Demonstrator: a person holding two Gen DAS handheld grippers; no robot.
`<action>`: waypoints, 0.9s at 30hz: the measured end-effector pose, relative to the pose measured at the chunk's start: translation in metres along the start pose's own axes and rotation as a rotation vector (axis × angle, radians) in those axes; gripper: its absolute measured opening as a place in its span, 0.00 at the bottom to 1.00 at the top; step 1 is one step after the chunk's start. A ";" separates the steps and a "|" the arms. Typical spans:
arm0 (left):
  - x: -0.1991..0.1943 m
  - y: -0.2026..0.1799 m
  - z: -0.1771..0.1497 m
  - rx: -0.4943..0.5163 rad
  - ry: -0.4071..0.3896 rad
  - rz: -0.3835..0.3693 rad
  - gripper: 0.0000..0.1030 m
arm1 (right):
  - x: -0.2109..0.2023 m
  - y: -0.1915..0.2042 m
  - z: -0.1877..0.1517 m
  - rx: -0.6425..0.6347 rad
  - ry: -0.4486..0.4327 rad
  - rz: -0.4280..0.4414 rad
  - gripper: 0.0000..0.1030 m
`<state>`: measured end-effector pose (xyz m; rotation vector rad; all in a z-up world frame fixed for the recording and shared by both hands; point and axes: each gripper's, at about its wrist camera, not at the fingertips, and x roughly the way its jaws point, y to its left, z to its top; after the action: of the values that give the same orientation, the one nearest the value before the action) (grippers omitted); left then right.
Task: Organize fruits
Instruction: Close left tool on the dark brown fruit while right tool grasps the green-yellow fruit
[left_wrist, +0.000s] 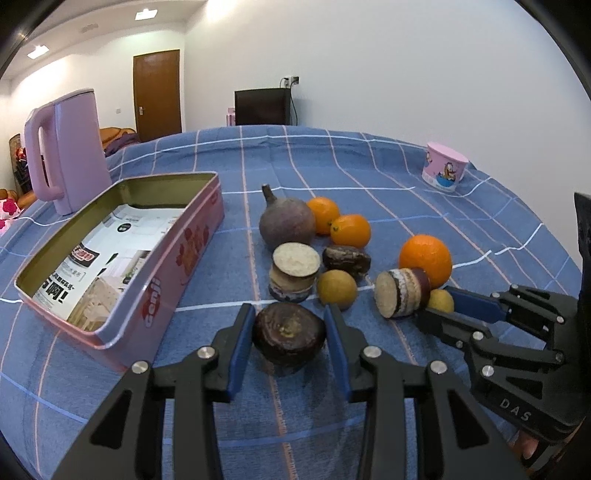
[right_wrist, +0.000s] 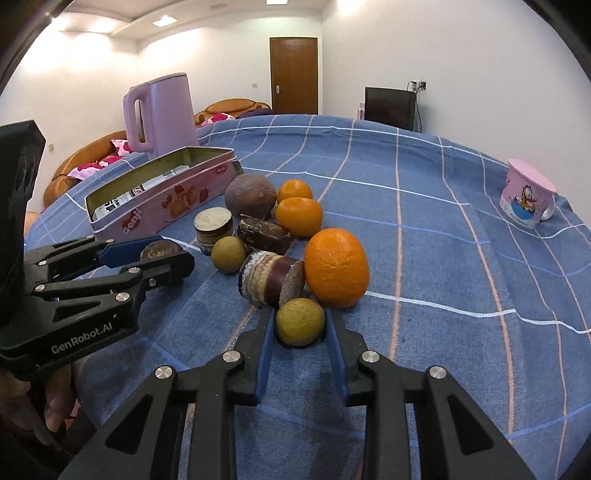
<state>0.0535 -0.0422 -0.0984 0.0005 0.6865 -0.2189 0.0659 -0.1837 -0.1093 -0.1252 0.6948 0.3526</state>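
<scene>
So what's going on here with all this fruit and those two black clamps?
A person holds a gripper in each hand. The left gripper straddles a dark brown fruit, and the right gripper straddles a small yellow-green fruit. Both fruits sit on the blue checked cloth. The pink tin holds only printed paper, no fruit.
</scene>
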 end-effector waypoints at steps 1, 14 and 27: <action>0.000 0.000 0.000 0.000 -0.004 0.001 0.39 | -0.001 0.000 0.000 -0.001 -0.006 0.001 0.28; -0.007 -0.003 -0.002 0.010 -0.057 0.022 0.39 | -0.012 0.001 -0.002 -0.008 -0.097 0.012 0.28; -0.015 -0.006 -0.004 0.022 -0.103 0.040 0.39 | -0.020 0.003 -0.005 -0.020 -0.163 0.010 0.28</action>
<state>0.0384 -0.0450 -0.0919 0.0235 0.5806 -0.1861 0.0474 -0.1875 -0.1001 -0.1104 0.5315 0.3752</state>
